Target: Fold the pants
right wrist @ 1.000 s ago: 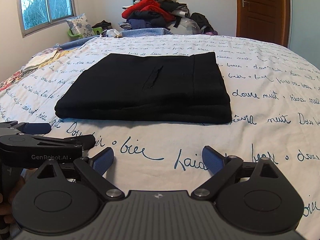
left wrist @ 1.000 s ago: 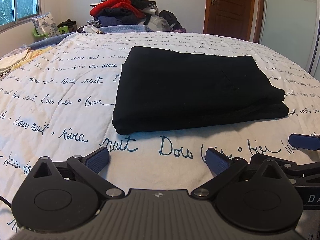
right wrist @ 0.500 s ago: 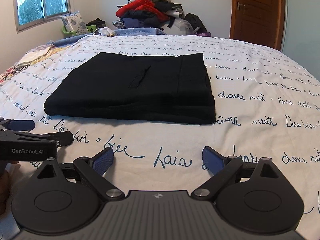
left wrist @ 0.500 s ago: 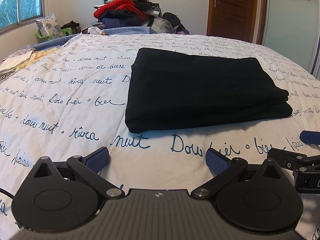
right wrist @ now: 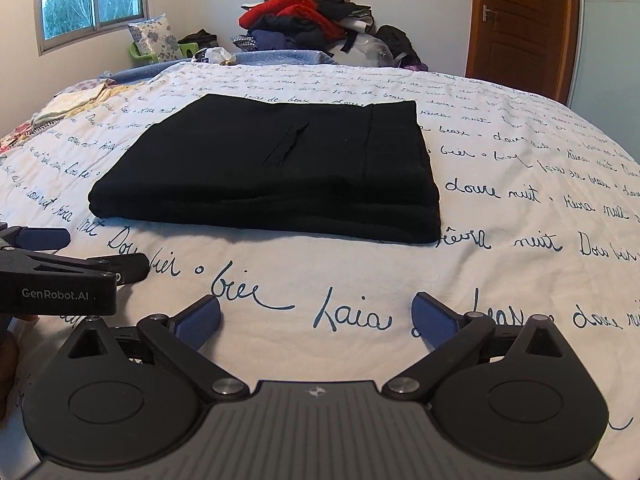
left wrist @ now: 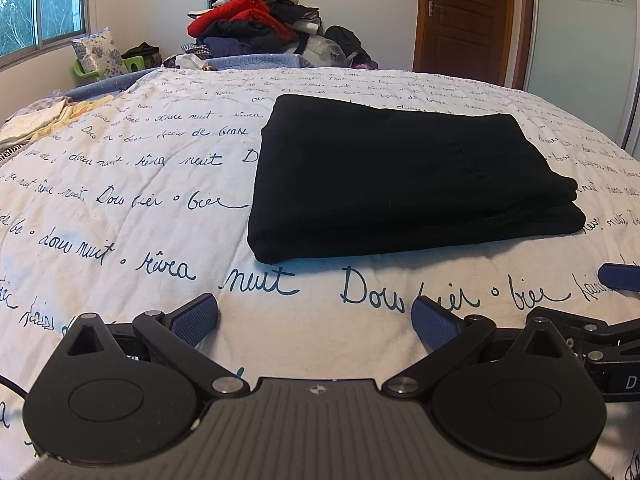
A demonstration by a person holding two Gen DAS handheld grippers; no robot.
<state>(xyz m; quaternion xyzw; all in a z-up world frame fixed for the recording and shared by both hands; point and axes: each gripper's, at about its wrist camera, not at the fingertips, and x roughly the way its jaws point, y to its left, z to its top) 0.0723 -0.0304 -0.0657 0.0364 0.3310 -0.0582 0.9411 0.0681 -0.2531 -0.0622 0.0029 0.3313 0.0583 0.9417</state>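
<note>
Folded black pants (right wrist: 272, 172) lie flat, long axis sideways; both grippers' fingers (right wrist: 198, 320) wide, empty.

Matt black knit pants (left wrist: 392, 176), quilted cotton bedspread (left wrist: 120, 208), glossy wooden door (left wrist: 464, 16)

folded black pants (left wrist: 392, 176) lie flat on the script-printed bedspread (left wrist: 132, 200).
</note>
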